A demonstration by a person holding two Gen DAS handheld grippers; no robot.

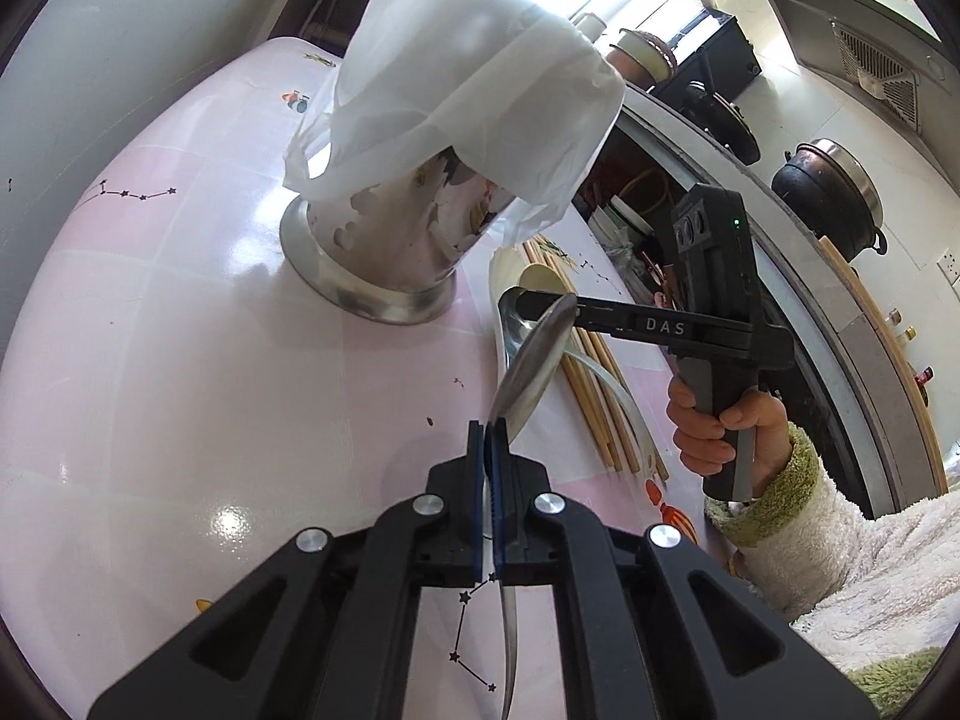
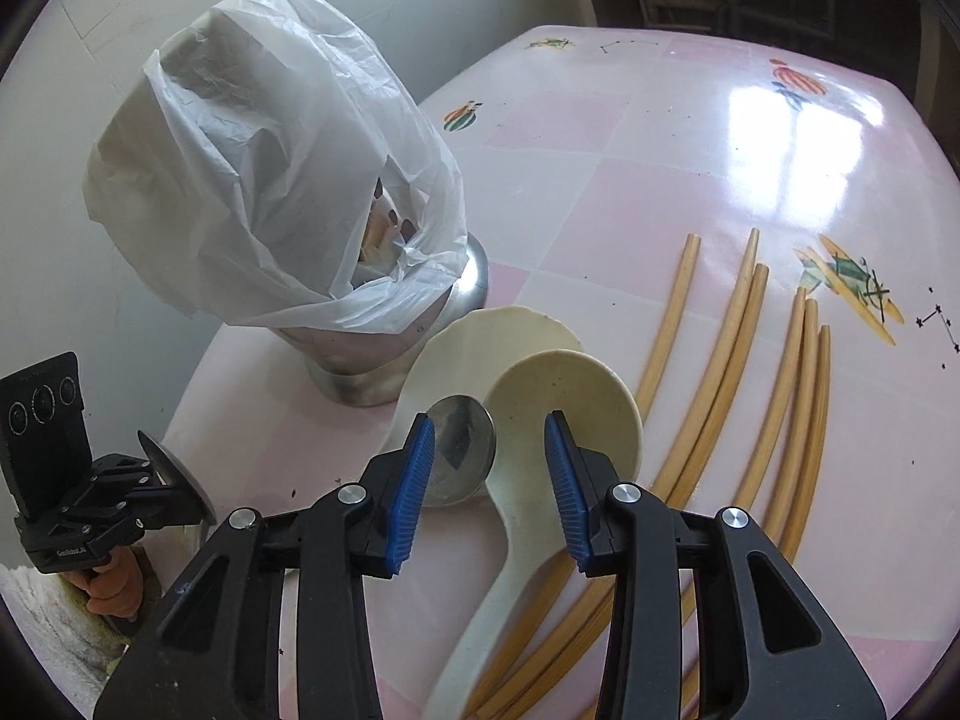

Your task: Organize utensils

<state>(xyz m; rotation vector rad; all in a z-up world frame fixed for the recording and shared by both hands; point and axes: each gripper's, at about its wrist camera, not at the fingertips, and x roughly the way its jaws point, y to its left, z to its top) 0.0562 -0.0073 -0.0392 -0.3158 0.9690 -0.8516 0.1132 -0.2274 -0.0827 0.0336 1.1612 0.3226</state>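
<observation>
Now your left gripper (image 1: 491,438) is clamped on a shiny stainless-steel spoon (image 1: 531,360): its thin handle runs back between the blue pads and its bowl rises ahead of the fingertips, held above the glossy pink checked tablecloth (image 1: 180,360). From the right wrist view that same spoon shows only as a grey edge at the left gripper's tip, low on the left.

Your right gripper (image 2: 489,480) hovers with its ribbed blue fingers (image 2: 414,480) spread wide and nothing between them. Just ahead of it a second small steel spoon (image 2: 459,450) lies bowl-up on the cloth, close to the left finger, and a cream plastic rice paddle (image 2: 558,420) lies beside it, its round head between the fingers and its handle running back under the gripper. A second cream paddle head (image 2: 498,330) lies partly under them, touching the base of the metal utensil holder (image 2: 360,372).

That holder stands upright on the table, its top wrapped in a crinkled white plastic bag (image 2: 270,180). To the right of the paddles, several pale bamboo chopsticks (image 2: 738,324) lie loosely side by side on the cloth.

You can read "DAS" in white on the arm of the right gripper in the left wrist view; the small lettering on the left gripper's body is too blurred to read.
</observation>
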